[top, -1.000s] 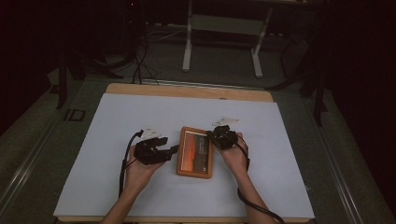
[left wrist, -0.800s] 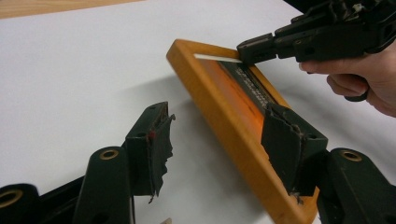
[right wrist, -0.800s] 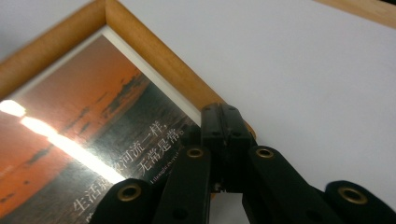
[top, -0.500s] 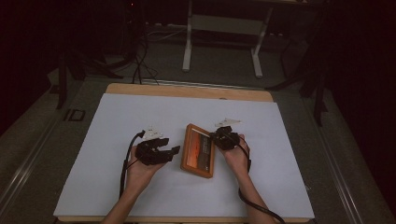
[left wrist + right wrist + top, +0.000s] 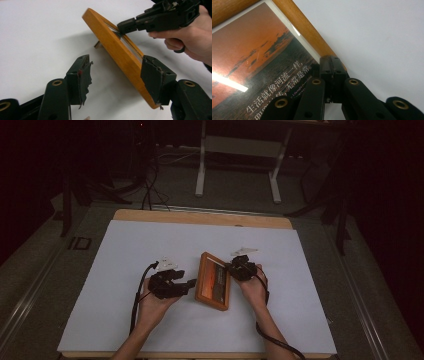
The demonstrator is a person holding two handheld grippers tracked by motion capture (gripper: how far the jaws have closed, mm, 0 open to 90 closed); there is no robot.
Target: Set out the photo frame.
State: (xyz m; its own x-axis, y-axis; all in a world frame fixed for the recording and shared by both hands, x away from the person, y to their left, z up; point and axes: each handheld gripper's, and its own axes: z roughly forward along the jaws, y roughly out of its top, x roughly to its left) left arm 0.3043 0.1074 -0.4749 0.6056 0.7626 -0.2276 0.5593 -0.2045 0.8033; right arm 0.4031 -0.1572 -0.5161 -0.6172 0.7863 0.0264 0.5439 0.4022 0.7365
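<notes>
Frame [image 5: 212,281] tilted on white table [image 5: 125,250]; right hand-held gripper [image 5: 239,268] clamps edge, left [image 5: 186,286] apart.

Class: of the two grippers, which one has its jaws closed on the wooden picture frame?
The right gripper: it is shut on the frame. The left gripper is open.

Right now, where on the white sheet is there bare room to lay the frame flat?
The white sheet is bare along its far strip, between the picture frame and the wooden table edge, and on its outer left and right flanks. The middle near the person is crowded: left claw, frame, and right claw shut against the frame's edge.
</notes>
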